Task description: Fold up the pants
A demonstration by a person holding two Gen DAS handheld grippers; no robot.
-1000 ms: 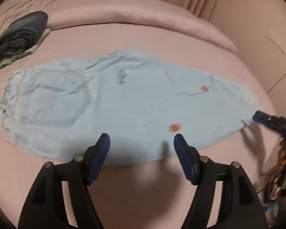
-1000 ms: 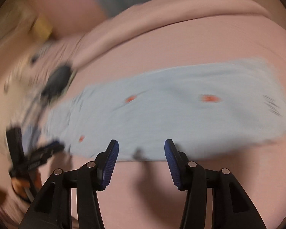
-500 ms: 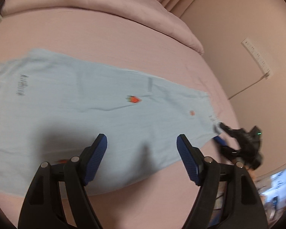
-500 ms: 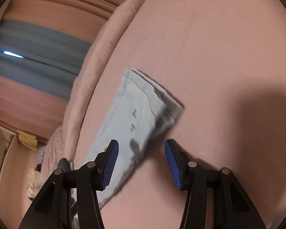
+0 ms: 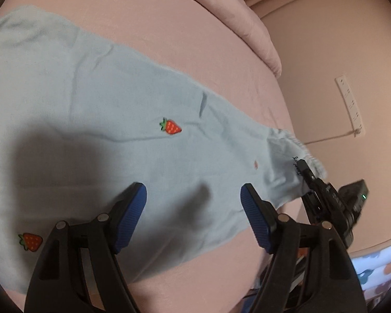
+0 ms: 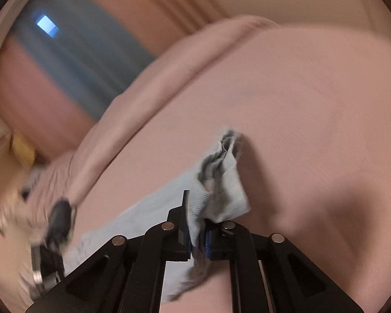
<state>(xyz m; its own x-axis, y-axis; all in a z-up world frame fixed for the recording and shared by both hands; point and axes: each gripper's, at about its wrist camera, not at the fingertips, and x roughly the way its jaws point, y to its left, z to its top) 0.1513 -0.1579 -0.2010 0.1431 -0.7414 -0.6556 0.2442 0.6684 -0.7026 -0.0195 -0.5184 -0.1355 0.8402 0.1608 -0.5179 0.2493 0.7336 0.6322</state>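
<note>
One pair of light-blue pants (image 5: 143, 120) with two strawberry patches (image 5: 170, 126) is spread on the pink bed (image 5: 195, 47). Its cuff (image 6: 221, 182) is pinched by the right gripper (image 6: 198, 242); the left gripper (image 5: 193, 206) is held wide apart above the leg.

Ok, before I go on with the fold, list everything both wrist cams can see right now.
pants: one, light blue, spread flat across the bed, cuff end pinched at the right.
strawberry patches: two clear ones, red with green tops, on the pants; a third faint reddish mark near the cuff.
black lettering: small, by the cuff.
bed: one, pink cover, under the pants.
power strip: one, white, on the wall at right.
curtain: blue, blurred, behind the bed.
dark clothing pile: blurred, far end of the bed.
left gripper: black with blue pads, open, over the pants.
right gripper: black with blue pads, shut on the cuff.
</note>
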